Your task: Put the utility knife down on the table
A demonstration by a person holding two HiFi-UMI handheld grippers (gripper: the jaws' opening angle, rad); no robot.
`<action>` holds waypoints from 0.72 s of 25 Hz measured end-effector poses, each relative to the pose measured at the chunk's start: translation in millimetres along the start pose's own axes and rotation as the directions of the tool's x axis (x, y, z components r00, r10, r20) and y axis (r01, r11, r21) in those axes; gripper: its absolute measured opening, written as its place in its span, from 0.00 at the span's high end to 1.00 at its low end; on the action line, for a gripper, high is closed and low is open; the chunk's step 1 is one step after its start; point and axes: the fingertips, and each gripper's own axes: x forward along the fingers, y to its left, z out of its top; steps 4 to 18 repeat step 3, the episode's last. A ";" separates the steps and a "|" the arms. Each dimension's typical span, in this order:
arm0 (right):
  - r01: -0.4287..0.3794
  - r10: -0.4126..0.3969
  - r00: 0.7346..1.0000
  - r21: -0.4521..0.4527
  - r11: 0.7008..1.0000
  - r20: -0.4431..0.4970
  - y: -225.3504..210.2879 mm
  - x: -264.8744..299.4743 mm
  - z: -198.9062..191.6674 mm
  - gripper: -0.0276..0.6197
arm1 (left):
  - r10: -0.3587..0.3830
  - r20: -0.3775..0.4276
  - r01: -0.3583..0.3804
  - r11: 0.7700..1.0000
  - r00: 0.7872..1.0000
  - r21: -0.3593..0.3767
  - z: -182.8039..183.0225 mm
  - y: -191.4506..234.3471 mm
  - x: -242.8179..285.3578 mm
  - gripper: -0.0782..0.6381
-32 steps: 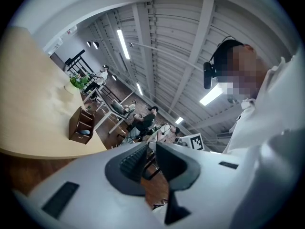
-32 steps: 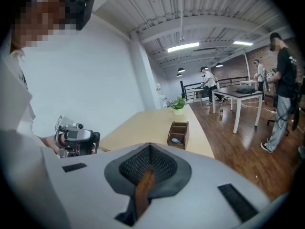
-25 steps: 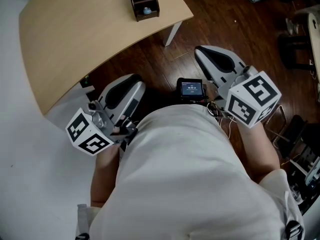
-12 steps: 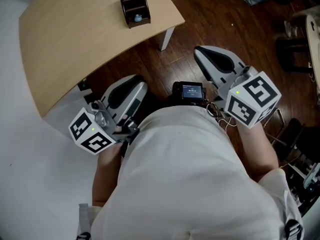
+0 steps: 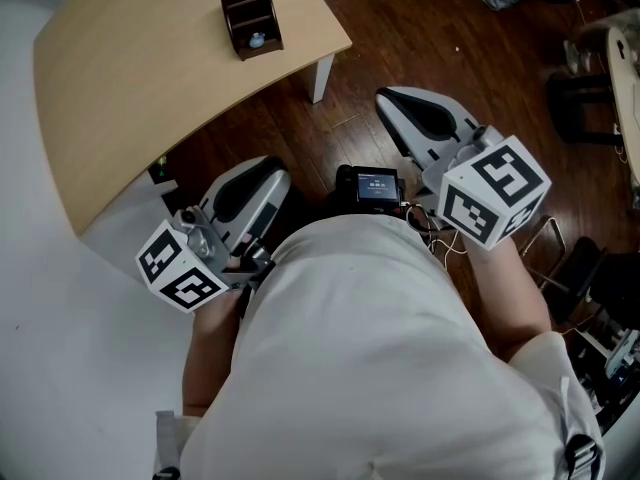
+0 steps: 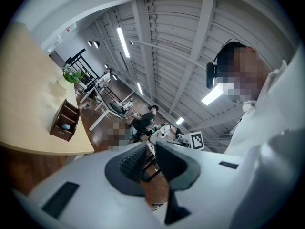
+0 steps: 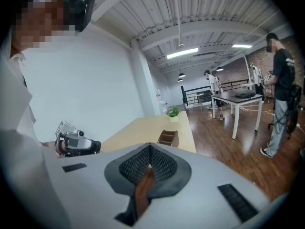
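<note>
No utility knife shows in any view. My left gripper is held level at the person's left side, off the table's near edge; a narrow gap shows between its jaws, and nothing is in it. My right gripper hangs over the dark wood floor, tilted slightly down. Its jaws are shut tip to tip and hold nothing. The light wooden table lies ahead and to the left. On its far part stands a brown desk organizer with a small blue thing inside it.
A small device with a lit screen sits at the person's waist. The right gripper view shows the organizer, a potted plant, another table and a standing person in black. Dark frames stand at the right.
In the head view the table and organizer have slid to the left. My right gripper has shifted a little left and up, the left one slightly. Both grippers' jaws look the same.
</note>
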 end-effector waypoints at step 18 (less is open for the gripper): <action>0.001 -0.001 1.000 0.002 1.000 -0.002 -3.9 1.5 -1.7 0.95 | -0.001 -0.004 0.001 1.000 1.000 0.003 1.5 1.0 2.5 0.80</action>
